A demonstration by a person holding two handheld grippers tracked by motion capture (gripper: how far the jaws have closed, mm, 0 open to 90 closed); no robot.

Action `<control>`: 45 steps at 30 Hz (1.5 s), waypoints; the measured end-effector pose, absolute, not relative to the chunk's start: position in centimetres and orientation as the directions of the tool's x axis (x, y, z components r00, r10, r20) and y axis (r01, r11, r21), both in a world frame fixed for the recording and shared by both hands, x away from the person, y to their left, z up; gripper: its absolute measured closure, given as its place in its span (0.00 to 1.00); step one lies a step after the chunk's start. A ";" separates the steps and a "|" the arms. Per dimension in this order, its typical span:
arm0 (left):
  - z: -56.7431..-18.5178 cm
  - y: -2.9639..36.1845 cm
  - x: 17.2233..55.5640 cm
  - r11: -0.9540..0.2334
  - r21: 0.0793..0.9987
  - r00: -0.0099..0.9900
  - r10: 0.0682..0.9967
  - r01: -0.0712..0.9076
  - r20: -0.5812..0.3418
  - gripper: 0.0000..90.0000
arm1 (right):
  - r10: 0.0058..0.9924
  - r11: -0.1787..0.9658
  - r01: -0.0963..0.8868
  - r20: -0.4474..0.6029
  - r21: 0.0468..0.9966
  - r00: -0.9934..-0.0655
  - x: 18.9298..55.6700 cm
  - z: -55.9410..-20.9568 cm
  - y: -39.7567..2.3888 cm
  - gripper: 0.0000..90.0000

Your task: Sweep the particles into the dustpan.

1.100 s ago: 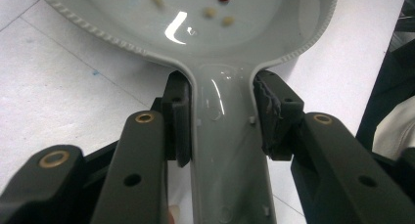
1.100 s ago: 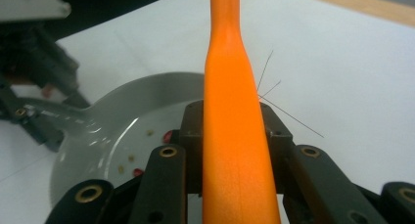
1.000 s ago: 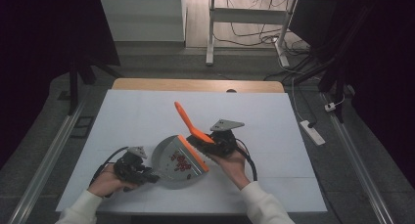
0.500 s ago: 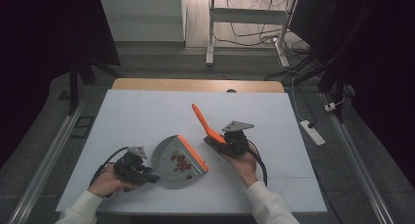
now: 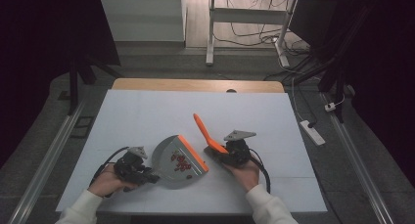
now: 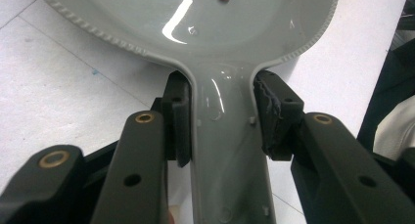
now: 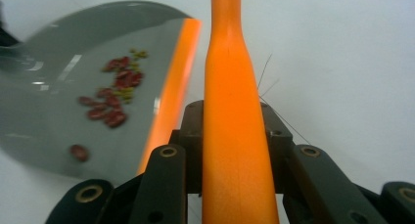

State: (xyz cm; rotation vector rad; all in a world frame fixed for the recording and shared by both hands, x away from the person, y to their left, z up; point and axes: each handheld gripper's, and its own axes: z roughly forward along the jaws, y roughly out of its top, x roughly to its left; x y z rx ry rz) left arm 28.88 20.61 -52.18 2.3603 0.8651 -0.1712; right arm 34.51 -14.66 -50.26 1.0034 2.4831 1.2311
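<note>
Sweeping appears largely done, judged from how things lie.

High view: grey dustpan with orange front lip rests on the white table; a cluster of red beans lies inside it, near the lip. No loose beans are discernible on the table at this size. Left gripper is clamped on the pan's handle. Right gripper is clamped on an orange brush, which stands just beside the pan's lip, handle pointing away from the person. Remaining, probably: emptying or setting down.

Left gripper view: both pads press the grey handle; one red bean shows in the bowl.

Right gripper view: jaws grip the orange handle; beans, with a few yellowish bits, lie left of the brush, beyond the lip.
</note>
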 end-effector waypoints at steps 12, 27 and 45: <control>-52.2 20.5 28.9 -0.598 0.505 0.778 0.545 0.622 -0.313 0.68 | 0.606 0.479 0.418 0.053 0.772 -0.793 31.9 -50.3 -11.7 0.77; -52.2 20.5 28.8 -0.594 0.517 0.779 0.551 0.617 -0.298 0.68 | 0.616 0.382 0.406 0.098 0.830 -0.781 33.0 -48.7 -13.9 0.77; -51.5 21.5 28.9 -0.504 0.588 0.741 0.616 0.633 -0.269 0.68 | 0.655 0.339 0.398 0.089 0.853 -0.750 34.6 -47.1 -17.6 0.77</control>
